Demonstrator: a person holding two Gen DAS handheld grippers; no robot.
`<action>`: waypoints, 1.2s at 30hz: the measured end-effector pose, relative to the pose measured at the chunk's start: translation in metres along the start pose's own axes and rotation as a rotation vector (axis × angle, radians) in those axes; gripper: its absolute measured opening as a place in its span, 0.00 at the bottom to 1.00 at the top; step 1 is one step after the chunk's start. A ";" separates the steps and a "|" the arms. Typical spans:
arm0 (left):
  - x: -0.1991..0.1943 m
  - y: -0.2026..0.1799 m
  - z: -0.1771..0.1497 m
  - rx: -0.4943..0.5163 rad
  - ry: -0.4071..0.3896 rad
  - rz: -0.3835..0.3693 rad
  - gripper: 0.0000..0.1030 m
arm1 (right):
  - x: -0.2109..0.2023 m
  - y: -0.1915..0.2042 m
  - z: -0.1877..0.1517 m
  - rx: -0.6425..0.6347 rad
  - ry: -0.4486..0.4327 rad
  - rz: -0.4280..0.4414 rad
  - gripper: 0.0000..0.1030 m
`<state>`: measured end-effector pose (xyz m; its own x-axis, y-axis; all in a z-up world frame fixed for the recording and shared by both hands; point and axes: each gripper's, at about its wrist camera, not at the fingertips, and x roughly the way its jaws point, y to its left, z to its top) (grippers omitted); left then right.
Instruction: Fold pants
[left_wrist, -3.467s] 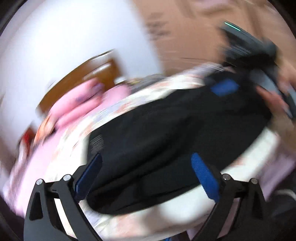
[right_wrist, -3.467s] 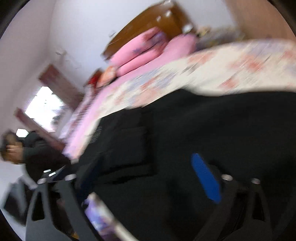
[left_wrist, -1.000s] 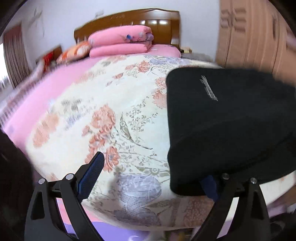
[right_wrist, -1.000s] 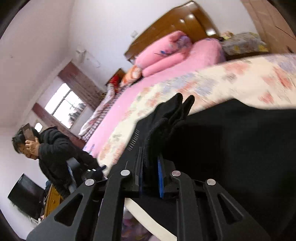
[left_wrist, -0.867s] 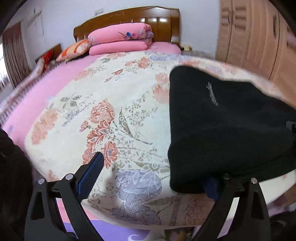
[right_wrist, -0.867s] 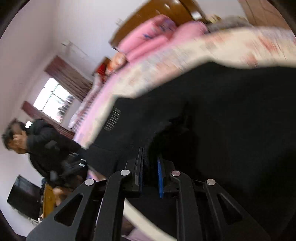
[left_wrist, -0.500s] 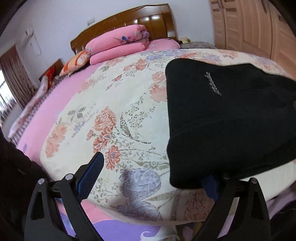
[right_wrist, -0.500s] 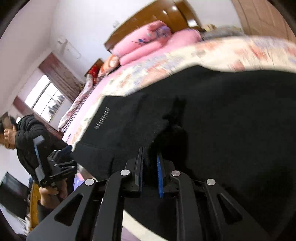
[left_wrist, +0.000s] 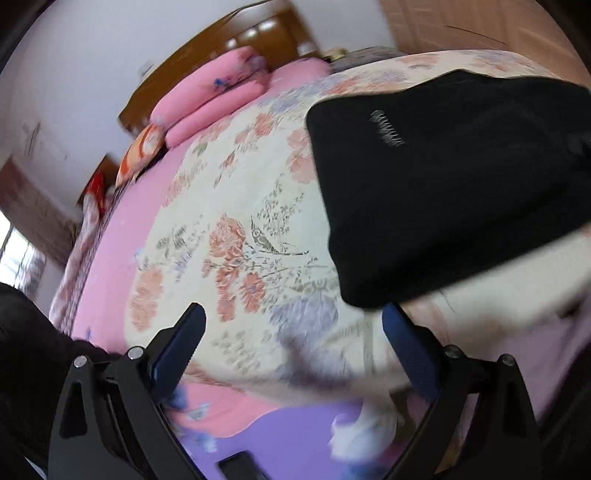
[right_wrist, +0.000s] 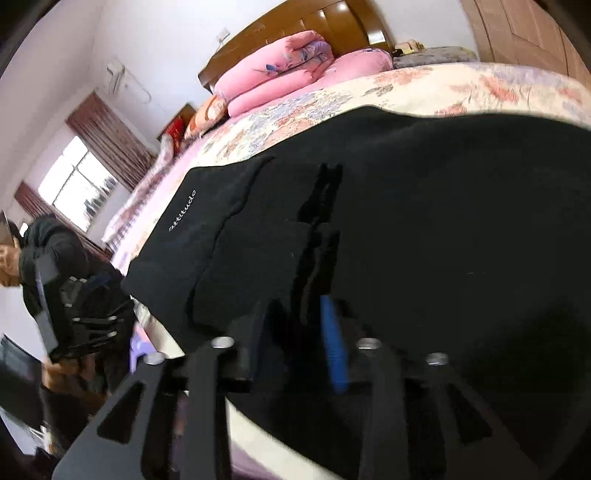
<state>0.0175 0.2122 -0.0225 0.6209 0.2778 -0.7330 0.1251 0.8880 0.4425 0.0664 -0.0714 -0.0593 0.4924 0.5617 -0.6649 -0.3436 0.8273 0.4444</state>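
The black pants (left_wrist: 443, 192) lie folded on the floral quilt (left_wrist: 240, 221), with a small white word near their left edge. My left gripper (left_wrist: 293, 314) is open with nothing between its fingers, just short of the pants' near left corner, above the bed's edge. In the right wrist view the pants (right_wrist: 461, 240) fill most of the frame. My right gripper (right_wrist: 295, 306) is low over them and its jaws are opening. A raised ridge of black cloth stands loose between the blue pads.
Pink rolled bedding (right_wrist: 280, 81) and a wooden headboard (right_wrist: 295, 33) are at the far end of the bed. A wardrobe (left_wrist: 480, 26) stands to the right. A person in dark clothes (right_wrist: 55, 266) stands at the bed's left side, near a window (right_wrist: 81, 184).
The right gripper's jaws have parted from the cloth fold they pinched, and the pants have sunk flat onto the bed. The left gripper has drawn back from the pants' edge and rolled.
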 end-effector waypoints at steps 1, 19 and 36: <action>-0.014 0.005 0.001 -0.014 -0.033 -0.029 0.94 | -0.009 0.005 0.002 -0.035 -0.049 -0.038 0.65; 0.134 -0.028 0.151 -0.268 0.085 -0.340 0.99 | 0.059 0.071 0.003 -0.362 0.027 -0.070 0.67; 0.129 0.011 0.143 -0.408 0.080 -0.282 0.98 | 0.049 0.068 0.004 -0.305 0.012 -0.029 0.69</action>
<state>0.2100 0.2054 -0.0386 0.5430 0.0192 -0.8395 -0.0433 0.9991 -0.0051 0.0705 0.0123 -0.0591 0.4969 0.5363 -0.6822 -0.5549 0.8008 0.2254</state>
